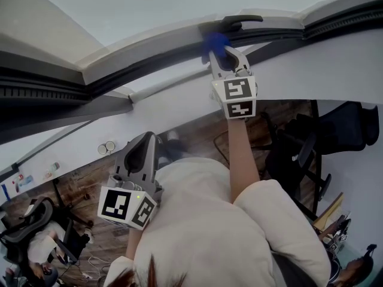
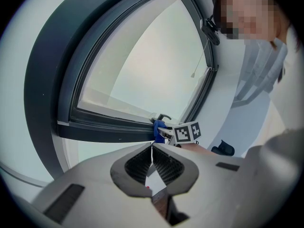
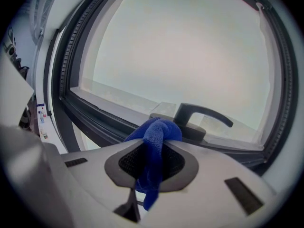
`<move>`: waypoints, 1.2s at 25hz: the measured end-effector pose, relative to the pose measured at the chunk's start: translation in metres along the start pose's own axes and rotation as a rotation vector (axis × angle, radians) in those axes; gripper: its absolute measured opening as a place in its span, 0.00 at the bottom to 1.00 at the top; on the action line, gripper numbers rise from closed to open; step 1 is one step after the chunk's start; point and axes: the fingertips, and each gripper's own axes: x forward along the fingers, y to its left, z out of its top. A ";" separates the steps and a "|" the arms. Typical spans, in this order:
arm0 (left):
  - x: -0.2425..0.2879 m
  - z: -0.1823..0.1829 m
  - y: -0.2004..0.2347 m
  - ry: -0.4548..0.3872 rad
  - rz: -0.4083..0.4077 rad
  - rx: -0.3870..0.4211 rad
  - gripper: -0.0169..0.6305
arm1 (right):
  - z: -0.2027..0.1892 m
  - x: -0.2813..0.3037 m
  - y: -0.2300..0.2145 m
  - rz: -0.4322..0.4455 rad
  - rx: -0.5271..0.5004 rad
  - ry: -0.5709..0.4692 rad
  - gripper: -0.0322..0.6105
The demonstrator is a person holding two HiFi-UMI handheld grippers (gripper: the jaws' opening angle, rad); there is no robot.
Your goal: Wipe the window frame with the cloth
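While the right gripper reaches into the upper middle of the head view, its jaws pinch a blue cloth that appears to touch the dark window frame just below the handle. The left gripper hangs at lower left, well apart.

In the left gripper view, that claw's jaws are pressed together with nothing between them.

In the right gripper view, the cloth bulges past the jaw tips at centre and trails down behind them. It looks soft, light and floppy, so a pinch across a fold, leaving a pad beyond the tips, likely suits wiping.
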 end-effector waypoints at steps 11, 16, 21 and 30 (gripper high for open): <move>-0.013 0.006 0.006 -0.030 0.027 0.001 0.04 | -0.010 -0.001 -0.029 -0.084 0.041 0.022 0.14; -0.028 0.008 0.015 -0.048 0.041 -0.003 0.04 | -0.010 -0.002 -0.027 -0.086 0.071 -0.002 0.14; -0.034 0.011 0.015 -0.035 -0.014 0.022 0.04 | 0.001 -0.036 -0.006 -0.029 0.204 -0.129 0.14; -0.037 0.007 0.004 0.020 -0.167 0.109 0.04 | -0.001 -0.121 0.064 0.054 0.250 -0.203 0.14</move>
